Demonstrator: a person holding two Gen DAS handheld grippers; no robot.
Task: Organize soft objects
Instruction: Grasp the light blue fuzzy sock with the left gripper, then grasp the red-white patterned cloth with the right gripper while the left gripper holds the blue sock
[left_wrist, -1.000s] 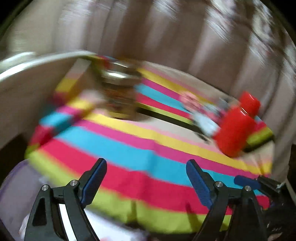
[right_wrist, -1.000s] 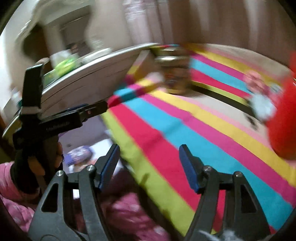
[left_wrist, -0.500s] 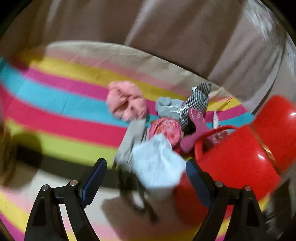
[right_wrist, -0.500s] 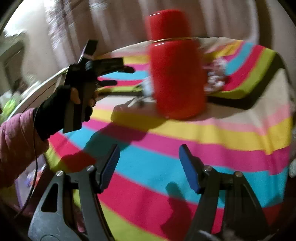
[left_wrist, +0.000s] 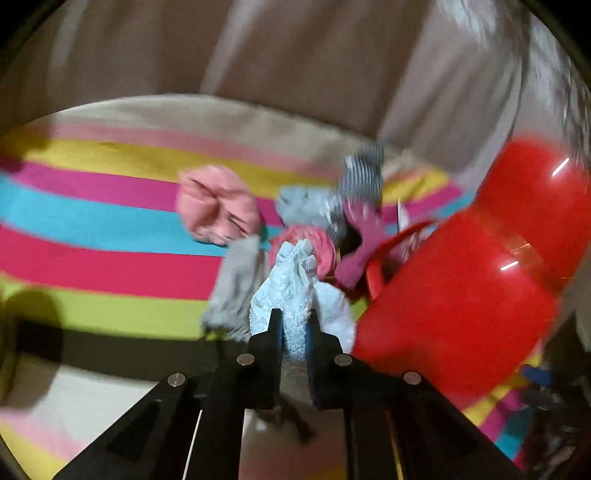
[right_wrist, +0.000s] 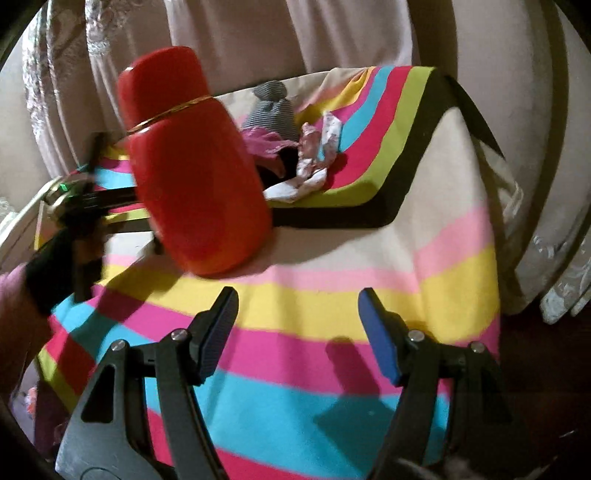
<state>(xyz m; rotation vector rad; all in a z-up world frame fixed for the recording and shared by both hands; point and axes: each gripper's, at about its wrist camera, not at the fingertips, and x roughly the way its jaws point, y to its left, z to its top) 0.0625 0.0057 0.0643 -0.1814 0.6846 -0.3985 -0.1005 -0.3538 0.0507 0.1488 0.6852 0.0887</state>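
White fuzzy sock (left_wrist: 295, 295) | left gripper (left_wrist: 293, 332) now clamped; earlier open

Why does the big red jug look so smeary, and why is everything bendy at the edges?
Left wrist view: motion blur smears the red jug, pink hat and curtains, though the fluffy sock in the left gripper looks sharper. Right wrist view: steadier; fisheye lens curves the striped cloth; dark gripper shadows.
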